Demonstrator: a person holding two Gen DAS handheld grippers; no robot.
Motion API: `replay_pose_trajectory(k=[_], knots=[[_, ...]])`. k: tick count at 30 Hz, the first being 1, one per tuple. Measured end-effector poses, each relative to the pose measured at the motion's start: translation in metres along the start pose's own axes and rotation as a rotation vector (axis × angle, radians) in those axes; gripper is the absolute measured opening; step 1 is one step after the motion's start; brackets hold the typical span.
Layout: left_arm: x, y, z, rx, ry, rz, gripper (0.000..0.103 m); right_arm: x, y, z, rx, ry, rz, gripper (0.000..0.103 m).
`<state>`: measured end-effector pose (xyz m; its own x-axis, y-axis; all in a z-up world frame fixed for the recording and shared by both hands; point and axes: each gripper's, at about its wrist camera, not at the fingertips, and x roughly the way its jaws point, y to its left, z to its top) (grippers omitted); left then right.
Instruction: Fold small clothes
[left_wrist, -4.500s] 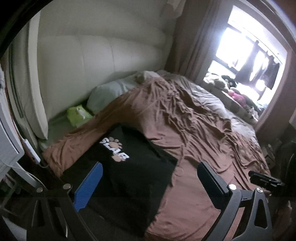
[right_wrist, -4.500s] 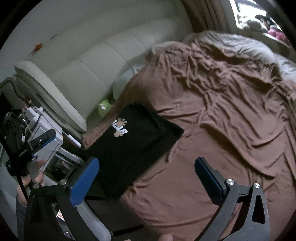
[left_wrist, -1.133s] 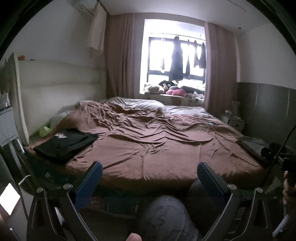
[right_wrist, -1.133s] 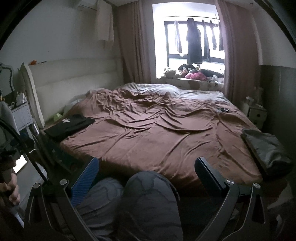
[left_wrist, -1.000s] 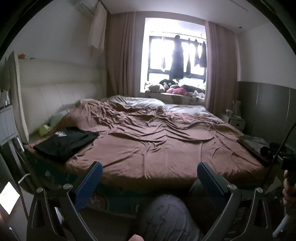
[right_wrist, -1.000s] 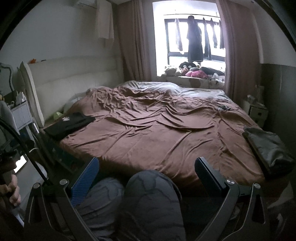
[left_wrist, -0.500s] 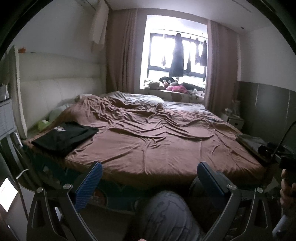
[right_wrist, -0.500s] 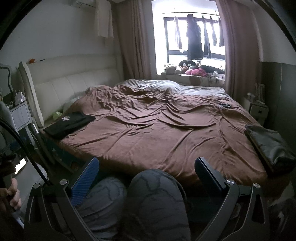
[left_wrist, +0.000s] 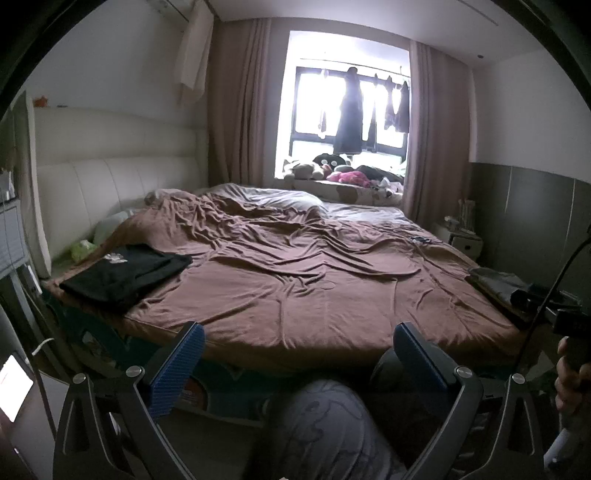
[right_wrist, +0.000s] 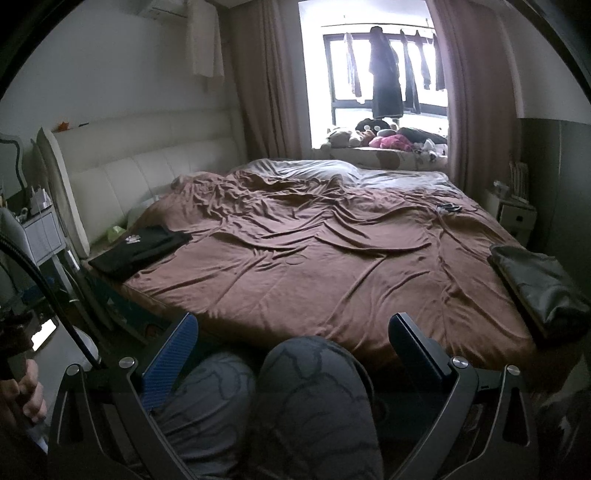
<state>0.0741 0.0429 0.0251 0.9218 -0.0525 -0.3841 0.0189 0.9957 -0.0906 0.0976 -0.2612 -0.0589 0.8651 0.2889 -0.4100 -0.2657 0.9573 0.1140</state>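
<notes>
Left wrist view first, reading across from the left: a small lit screen (left_wrist: 14, 387) glows low at the edge, and above it the cream padded headboard (left_wrist: 110, 181) runs along the wall. On the near left corner of the bed (left_wrist: 295, 295) lies the folded black shirt (left_wrist: 125, 275), flat on the brown sheet with its pale paw print facing up; a green packet (left_wrist: 82, 249) sits just beyond it by the pillow. The left tool (left_wrist: 297, 360) hangs below the bed's edge with its two fingers spread wide and nothing between them — well apart from the shirt. The person's grey-trousered knee (left_wrist: 325, 424) shows between the fingers. Behind, dark clothes hang in the bright window (left_wrist: 351, 110) over a row of plush toys (left_wrist: 332, 170). At the far right, a folded dark grey garment (left_wrist: 498, 282) rests on the bed's right corner, and a hand grips the other handle at the frame's edge.

Right wrist view, same order: the black shirt (right_wrist: 142, 249) sits at the left corner, the wrinkled brown sheet spreads across the middle, and the grey garment (right_wrist: 539, 286) lies at the right edge of the bed. The right tool (right_wrist: 293, 341) is likewise released, fingers wide and holding nothing — both knees (right_wrist: 306, 398) fill the gap beneath it.
</notes>
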Motion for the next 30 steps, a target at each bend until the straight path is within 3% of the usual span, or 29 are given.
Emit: replay_pose_trajectory(k=[30], knots=[[-0.005,-0.014,-0.010,0.022,-0.006,-0.020,0.103,-0.005,0.002,-0.002,0.006,0.001,-0.008,0.103]])
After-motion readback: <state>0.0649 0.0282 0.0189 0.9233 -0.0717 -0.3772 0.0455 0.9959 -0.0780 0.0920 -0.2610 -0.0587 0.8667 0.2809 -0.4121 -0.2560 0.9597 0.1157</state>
